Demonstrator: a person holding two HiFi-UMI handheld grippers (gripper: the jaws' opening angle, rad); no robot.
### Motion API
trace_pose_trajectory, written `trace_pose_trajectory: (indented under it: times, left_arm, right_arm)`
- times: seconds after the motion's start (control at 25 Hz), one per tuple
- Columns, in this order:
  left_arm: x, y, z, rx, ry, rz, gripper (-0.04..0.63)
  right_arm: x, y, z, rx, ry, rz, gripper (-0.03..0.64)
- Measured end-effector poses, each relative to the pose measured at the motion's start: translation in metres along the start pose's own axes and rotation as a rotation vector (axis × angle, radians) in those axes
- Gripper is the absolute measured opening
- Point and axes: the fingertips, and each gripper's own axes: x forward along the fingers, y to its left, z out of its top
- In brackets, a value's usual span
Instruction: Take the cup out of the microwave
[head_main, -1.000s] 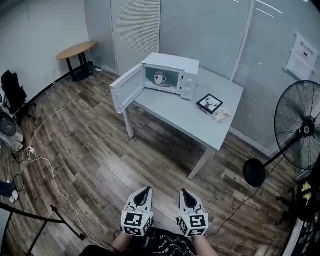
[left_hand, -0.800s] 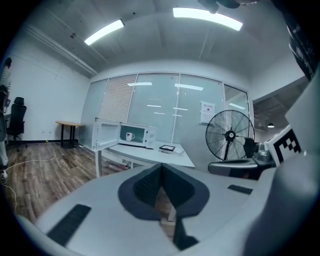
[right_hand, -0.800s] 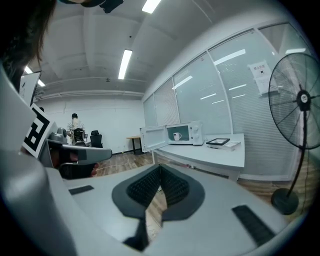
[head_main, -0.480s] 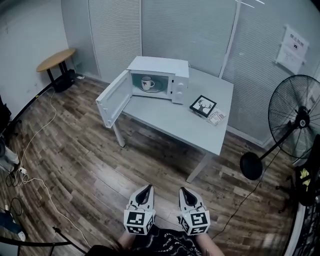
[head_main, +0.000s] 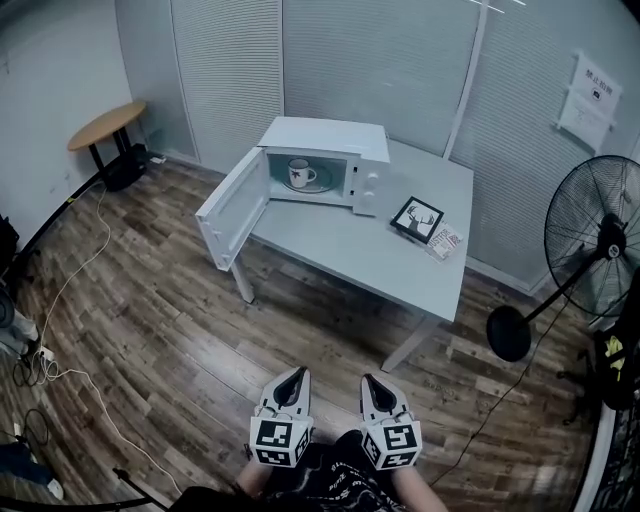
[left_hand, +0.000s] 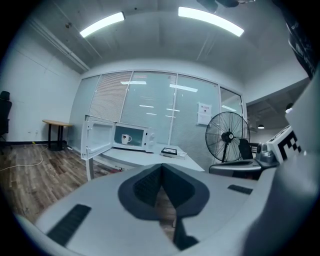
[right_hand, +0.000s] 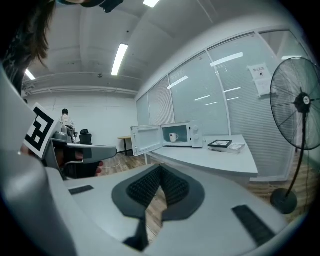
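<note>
The two grippers sit side by side at the bottom of the head view, over the wood floor (head_main: 170, 330) and well apart from the table (head_main: 380, 258). The left gripper (head_main: 293, 374) has its jaws pressed together, the dark ribbed pads meeting at the tip with nothing between them (only a sliver of floor shows through the gap further back). The right gripper (head_main: 371, 381) is the same: pads closed against each other and empty. Neither gripper touches anything.

The white cup (head_main: 298, 172) stands upright inside the microwave (head_main: 335, 135), on the round turntable plate (head_main: 322, 186). The microwave door (head_main: 232, 208) is swung wide open to the left and hangs out past the table edge. The microwave stands at the table's far left corner. To its right on the tabletop lies a framed deer picture (head_main: 418, 217), with a small booklet (head_main: 443, 240) just beside it. A pedestal fan (head_main: 600, 245) stands on the floor to the right of the table.
</note>
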Motion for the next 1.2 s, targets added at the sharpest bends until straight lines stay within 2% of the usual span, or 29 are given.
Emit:
trace_pose_trajectory:
  times: [0.36,0.72,1.0,1.2]
  left_arm:
    - [0.031,0.022,0.001,-0.014,0.023,0.04,0.006]
    - [0.092,0.058,0.015,-0.067,0.03,0.133,0.006]
    - [0.14,0.065,0.023,-0.083,0.051,0.18,0.006]
    - [0.174,0.07,0.022,-0.143,0.056,0.228,0.006]
  right_arm:
    - [0.042,-0.026,0.002,0.032,0.022,0.005,0.003]
    - [0.116,-0.059,0.027,0.009,0.036,0.088,0.003]
    - [0.163,-0.092,0.039,0.018,0.051,0.139,0.003]
    - [0.188,-0.122,0.04,0.006,0.07,0.172,0.004]
